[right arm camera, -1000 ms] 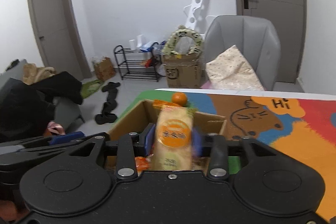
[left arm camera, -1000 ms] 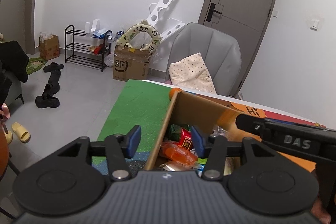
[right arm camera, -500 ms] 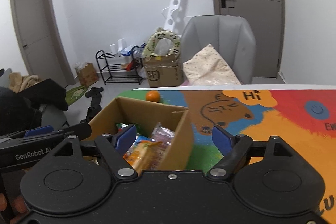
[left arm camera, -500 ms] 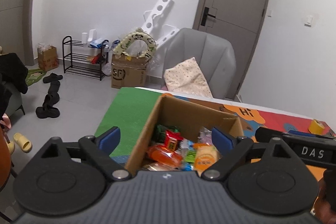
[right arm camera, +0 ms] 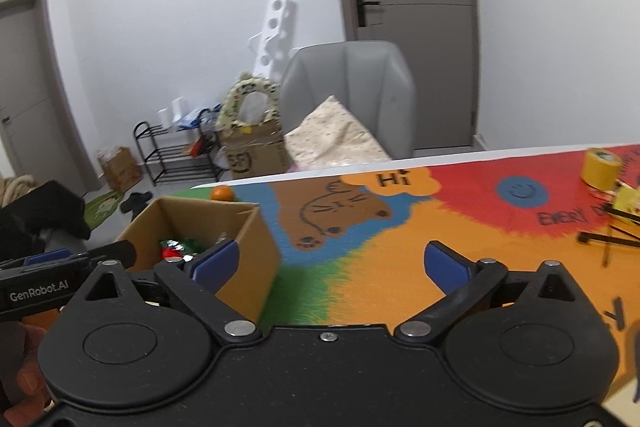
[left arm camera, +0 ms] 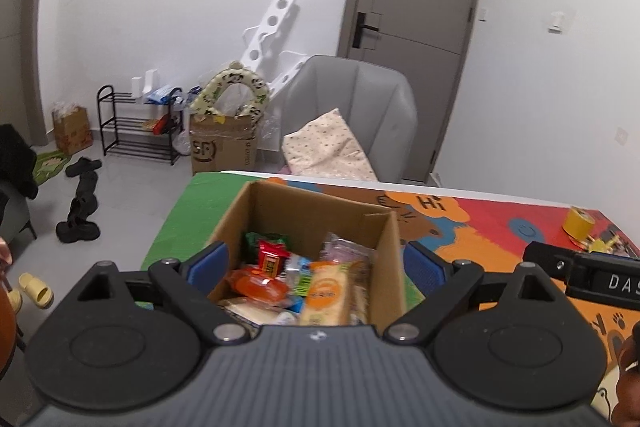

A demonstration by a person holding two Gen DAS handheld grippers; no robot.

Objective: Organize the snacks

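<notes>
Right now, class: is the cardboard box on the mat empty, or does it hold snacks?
It holds snacks. The left wrist view shows the open-topped cardboard box with several packets inside, among them an orange-labelled cracker pack and a red packet.

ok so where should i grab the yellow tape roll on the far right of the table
Take the yellow tape roll across its round outer wall, coming in from the near side with the right tool, whose jaws have just been opening and hold nothing. It seems to stand flat on the mat, so the curved sides are exposed. The clutter just beside it makes a front approach safer than a right-side one.
</notes>
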